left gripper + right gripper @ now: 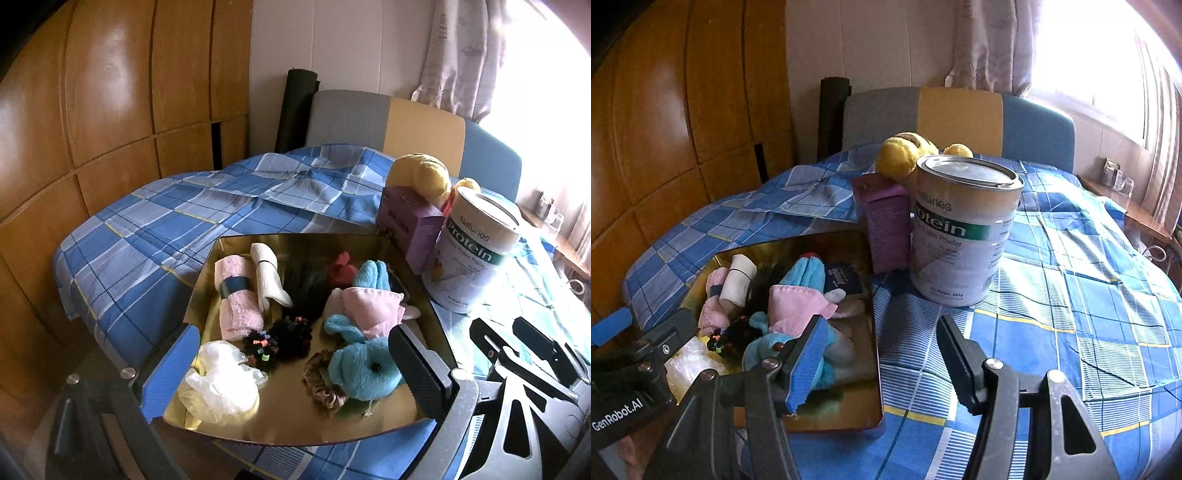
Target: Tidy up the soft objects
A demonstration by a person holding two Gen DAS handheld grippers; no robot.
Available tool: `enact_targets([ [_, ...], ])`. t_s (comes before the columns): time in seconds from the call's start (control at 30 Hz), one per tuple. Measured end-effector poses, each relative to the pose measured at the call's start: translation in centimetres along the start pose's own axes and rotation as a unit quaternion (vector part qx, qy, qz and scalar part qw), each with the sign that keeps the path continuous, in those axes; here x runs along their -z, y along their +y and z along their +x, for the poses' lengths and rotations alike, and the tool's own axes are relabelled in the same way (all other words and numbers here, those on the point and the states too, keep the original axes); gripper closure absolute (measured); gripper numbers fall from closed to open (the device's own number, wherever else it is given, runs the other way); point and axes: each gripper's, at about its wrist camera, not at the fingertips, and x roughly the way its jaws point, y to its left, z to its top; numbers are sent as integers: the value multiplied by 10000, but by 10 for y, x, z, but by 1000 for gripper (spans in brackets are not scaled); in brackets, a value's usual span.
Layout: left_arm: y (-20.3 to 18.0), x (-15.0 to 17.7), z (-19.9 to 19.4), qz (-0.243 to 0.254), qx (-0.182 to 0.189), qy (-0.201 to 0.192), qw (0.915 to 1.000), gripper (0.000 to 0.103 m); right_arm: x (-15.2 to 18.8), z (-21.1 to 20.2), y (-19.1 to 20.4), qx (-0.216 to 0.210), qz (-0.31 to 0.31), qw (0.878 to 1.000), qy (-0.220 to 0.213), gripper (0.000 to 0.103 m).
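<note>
Left wrist view: set low and close above the near edge of the blue plaid-covered bed [155,229], looking down into the shallow gold metal tray [295,417] toward the headboard end. Right wrist view: set further right, equally low, facing the same way, close to the white cylindrical protein tin [964,229]. Shared by both: tray, tin, purple cardboard box [410,221], yellow plush toy [905,155].

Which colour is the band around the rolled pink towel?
Dark blue band, clearest in the left wrist view.
</note>
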Motion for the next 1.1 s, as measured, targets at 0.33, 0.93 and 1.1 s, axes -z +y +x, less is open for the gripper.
enact_targets([
  [0.33,0,0,0,-4,5,20,10000,0,1,2,1,2,-13,10000,31,41],
  [0.93,2,0,0,19,-3,47,10000,0,0,1,3,-18,-28,10000,15,41],
  [1.1,2,1,0,20,-12,50,10000,0,1,2,3,-29,-35,10000,21,41],
])
